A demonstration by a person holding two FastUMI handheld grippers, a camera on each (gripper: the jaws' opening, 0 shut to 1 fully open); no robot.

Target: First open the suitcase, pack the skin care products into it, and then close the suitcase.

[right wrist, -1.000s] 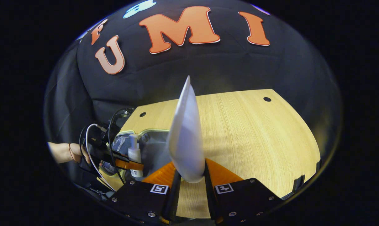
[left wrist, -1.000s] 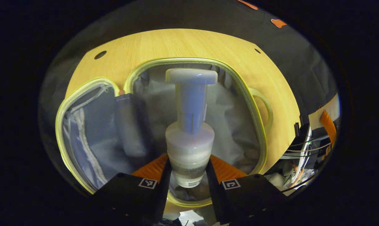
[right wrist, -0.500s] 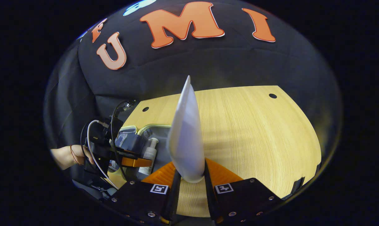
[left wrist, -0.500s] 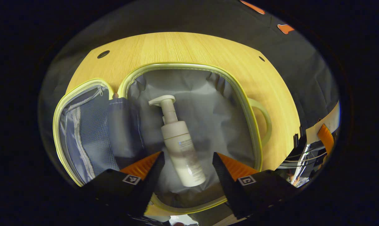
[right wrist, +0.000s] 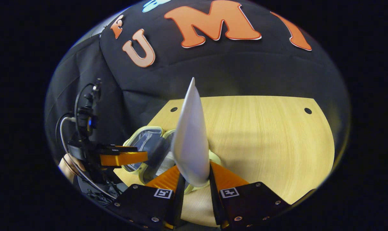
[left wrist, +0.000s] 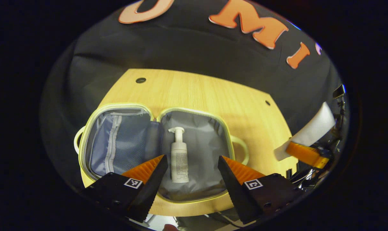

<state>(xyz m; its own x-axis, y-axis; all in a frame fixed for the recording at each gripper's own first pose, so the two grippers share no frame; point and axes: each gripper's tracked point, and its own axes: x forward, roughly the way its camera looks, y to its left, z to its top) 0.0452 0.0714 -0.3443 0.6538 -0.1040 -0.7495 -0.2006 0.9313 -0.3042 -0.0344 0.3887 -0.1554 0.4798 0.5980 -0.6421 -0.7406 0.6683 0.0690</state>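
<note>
Left tool raised since, jaws wide, empty, white pump bottle flat in open suitcase, right tool clamping white tube

- In the right gripper view, much of the open suitcase is covered by the white tube held in front of it, and the pump bottle inside is reduced to a blurred sliver.
- The hand holding the left gripper is mostly hidden behind that gripper's body and cables.
- In the left gripper view, the near edge of the surface is covered by the jaws.
</note>
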